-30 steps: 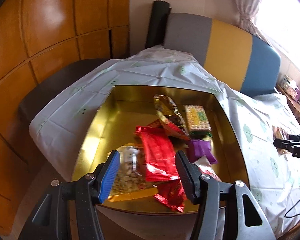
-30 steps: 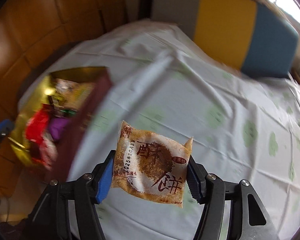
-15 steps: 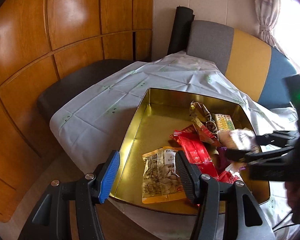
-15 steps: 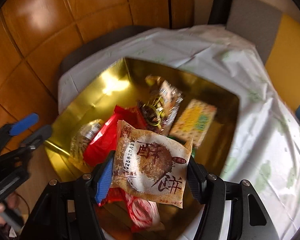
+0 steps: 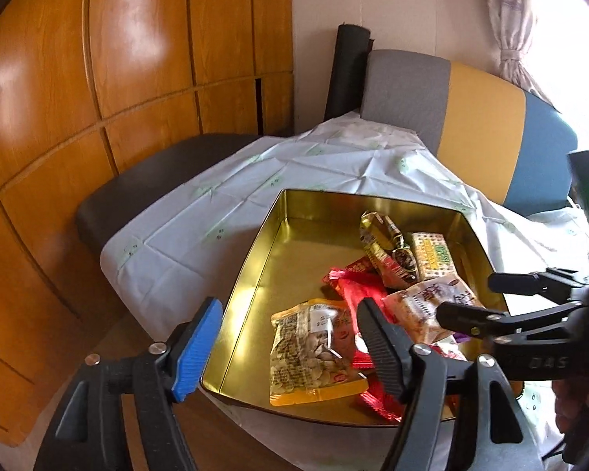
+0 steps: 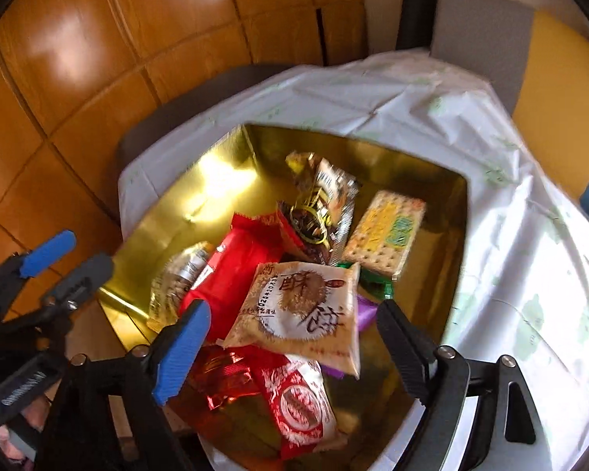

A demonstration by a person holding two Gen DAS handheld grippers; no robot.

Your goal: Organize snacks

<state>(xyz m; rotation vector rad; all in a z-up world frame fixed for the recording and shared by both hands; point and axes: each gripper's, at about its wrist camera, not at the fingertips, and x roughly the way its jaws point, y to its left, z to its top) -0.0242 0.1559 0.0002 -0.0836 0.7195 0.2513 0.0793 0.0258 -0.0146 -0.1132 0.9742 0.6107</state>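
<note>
The beige pastry packet (image 6: 300,308) lies in the gold tin (image 6: 457,212), on top of the other snacks near the tin's middle, tilted, between the right gripper's (image 6: 290,343) fingers but touched by neither; those jaws have just been opening and now stand wide, holding nothing. The right gripper points steeply down into the tin from its near edge; in the left wrist view it reaches in from the right side (image 5: 479,300), its two dark fingers spread above and below the packet (image 5: 428,306).

The left gripper (image 5: 286,347) hangs over the tin's near corner, angled down; its jaws have also just been opening and are wide, with nothing gripped; the peanut packet (image 5: 310,353) lies in the tin below them, apart from both pads.

Counted in the tin: one beige pastry packet; one peanut packet; one cracker packet (image 6: 386,231) at the far right; one gold-and-brown wrapper (image 6: 318,204) beside it; at least three red packets (image 6: 235,274), one with a white round mark (image 6: 300,404); a purple wrapper (image 6: 365,312) and a green one (image 6: 375,280), both mostly covered.

The tin sits on a pale tablecloth (image 5: 200,219); one striped chair back (image 5: 479,129) stands behind the table.
</note>
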